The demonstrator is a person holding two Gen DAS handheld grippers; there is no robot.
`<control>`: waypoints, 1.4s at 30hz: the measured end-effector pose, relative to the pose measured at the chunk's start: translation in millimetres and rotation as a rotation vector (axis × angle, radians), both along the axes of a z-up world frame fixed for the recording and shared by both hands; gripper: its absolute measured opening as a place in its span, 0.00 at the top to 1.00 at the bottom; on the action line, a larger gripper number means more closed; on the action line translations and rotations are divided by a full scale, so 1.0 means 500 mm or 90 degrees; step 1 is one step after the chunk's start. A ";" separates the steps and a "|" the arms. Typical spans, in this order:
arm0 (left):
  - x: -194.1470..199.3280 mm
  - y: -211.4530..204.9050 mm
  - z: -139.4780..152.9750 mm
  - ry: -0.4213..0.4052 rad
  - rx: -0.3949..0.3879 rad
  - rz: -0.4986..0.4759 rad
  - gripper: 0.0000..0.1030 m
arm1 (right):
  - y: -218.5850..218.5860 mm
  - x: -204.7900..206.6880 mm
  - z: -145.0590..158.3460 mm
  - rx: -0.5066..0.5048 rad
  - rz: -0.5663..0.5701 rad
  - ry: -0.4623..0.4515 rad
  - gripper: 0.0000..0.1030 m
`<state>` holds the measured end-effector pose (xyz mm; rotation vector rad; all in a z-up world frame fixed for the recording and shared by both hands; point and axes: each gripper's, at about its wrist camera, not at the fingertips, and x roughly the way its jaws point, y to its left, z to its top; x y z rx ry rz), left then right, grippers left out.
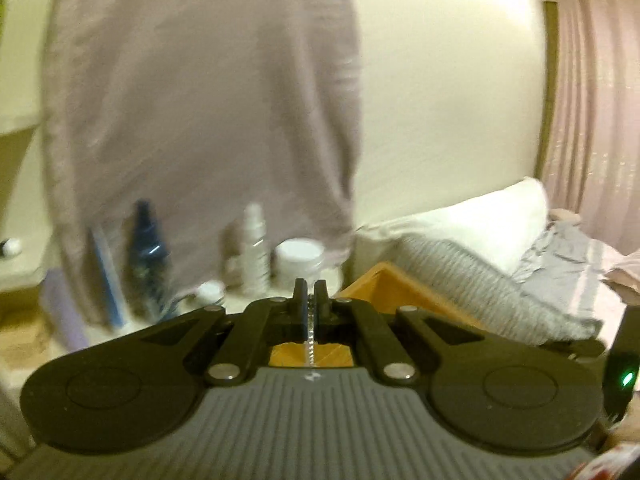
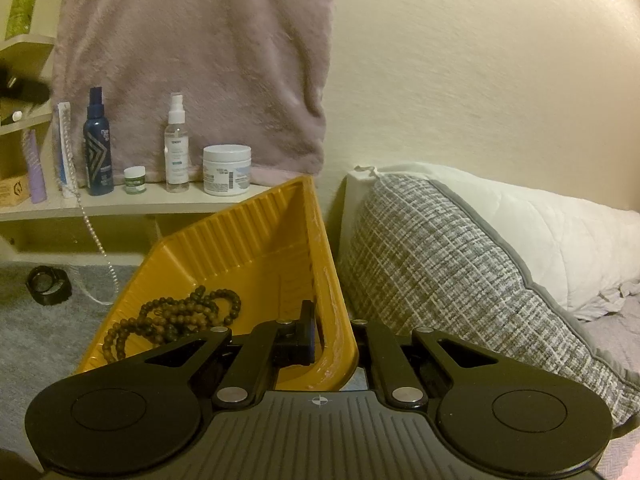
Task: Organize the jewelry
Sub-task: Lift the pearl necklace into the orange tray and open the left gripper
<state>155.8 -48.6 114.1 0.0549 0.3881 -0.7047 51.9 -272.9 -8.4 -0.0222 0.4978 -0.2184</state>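
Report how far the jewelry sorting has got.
Done: the brown bead necklace lies in the yellow tray. In hand: the left gripper pinches a silver chain; the right gripper clamps the tray's rim. Left: the chain goes in, and the black watch on the grey surface.

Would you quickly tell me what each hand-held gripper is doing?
Left hand-held gripper: closed on a silver chain.
Right hand-held gripper: closed on the yellow tray's rim.

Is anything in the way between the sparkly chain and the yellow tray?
Nothing visible. The sparkly chain hangs from the left gripper, just left of the yellow tray, which the right gripper holds by its rim. Only brown beads lie inside.
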 end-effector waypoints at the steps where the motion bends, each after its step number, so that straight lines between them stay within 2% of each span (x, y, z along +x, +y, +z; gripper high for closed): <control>1: 0.000 -0.012 0.008 -0.004 -0.004 -0.011 0.98 | 0.000 0.000 0.000 0.000 0.000 0.000 0.94; 6: -0.004 -0.077 0.028 -0.012 -0.018 -0.057 0.98 | 0.001 0.000 0.000 0.002 0.000 -0.001 0.94; 12: -0.003 -0.131 0.024 -0.003 -0.017 -0.092 0.98 | 0.002 -0.001 0.000 0.004 -0.001 -0.001 0.94; 27: 0.039 -0.198 -0.124 0.106 0.080 -0.126 0.98 | -0.002 -0.002 -0.005 0.009 -0.006 0.002 0.94; 36: 0.054 -0.194 -0.158 0.132 0.091 -0.116 0.98 | -0.004 -0.001 -0.005 0.009 -0.008 0.003 0.94; 38: 0.056 -0.193 -0.159 0.134 0.090 -0.113 0.92 | -0.005 0.000 -0.005 0.009 -0.009 0.004 0.94; 39: 0.057 -0.190 -0.159 0.135 0.088 -0.112 0.84 | -0.005 0.000 -0.005 0.009 -0.008 0.003 0.94; 40: 0.057 -0.189 -0.158 0.134 0.087 -0.109 0.80 | -0.005 0.000 -0.005 0.009 -0.008 0.004 0.94; 42: 0.056 -0.182 -0.156 0.125 0.086 -0.096 0.79 | -0.005 0.000 -0.005 0.009 -0.008 0.004 0.94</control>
